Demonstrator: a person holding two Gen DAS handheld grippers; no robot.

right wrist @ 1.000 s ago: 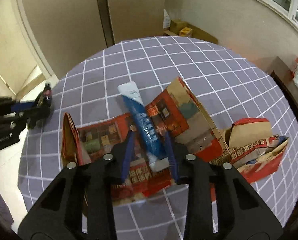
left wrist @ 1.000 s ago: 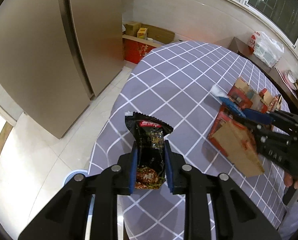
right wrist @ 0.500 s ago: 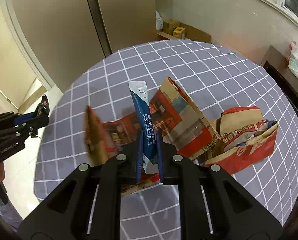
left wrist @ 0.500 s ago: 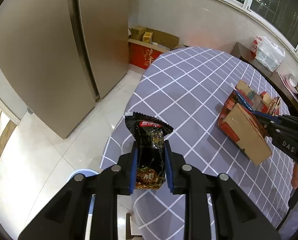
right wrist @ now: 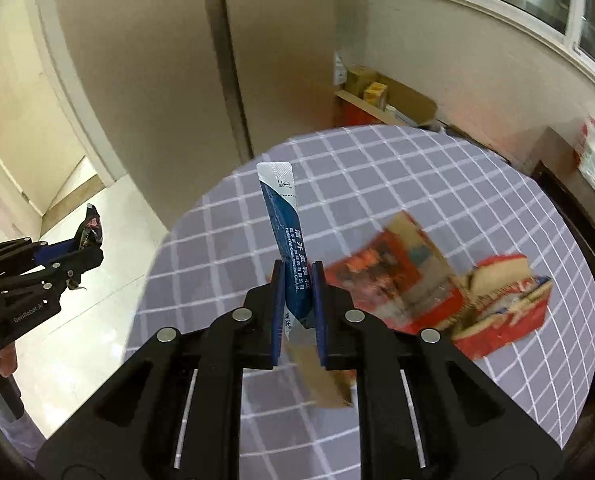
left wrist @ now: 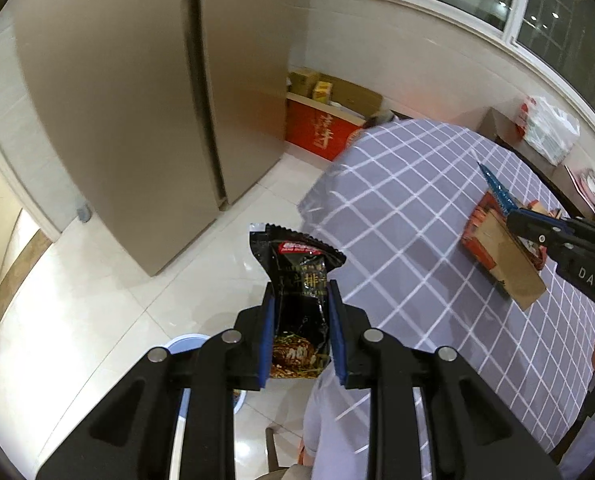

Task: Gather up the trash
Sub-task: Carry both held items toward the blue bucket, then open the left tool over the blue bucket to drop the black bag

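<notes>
My left gripper (left wrist: 300,300) is shut on a black snack wrapper (left wrist: 297,276) and holds it off the table's left edge, above the tiled floor. My right gripper (right wrist: 298,276) is shut on a long blue and white sachet (right wrist: 283,216) and holds it upright above the table. The right gripper (left wrist: 515,216) with the sachet (left wrist: 497,190) also shows in the left wrist view. Torn red and brown cardboard boxes (right wrist: 437,280) lie on the grey checked tablecloth (right wrist: 377,184). A blue-rimmed bin (left wrist: 191,344) stands on the floor below my left gripper.
A tall brown cabinet (left wrist: 145,92) stands left of the table. Cardboard boxes and a red box (left wrist: 325,126) sit on the floor by the wall. A side table with a white plastic bag (left wrist: 549,128) stands behind the round table.
My right gripper closed on the sachet and lifted it off the boxes. My left gripper moved left with the wrapper, from over the table edge to over the floor.
</notes>
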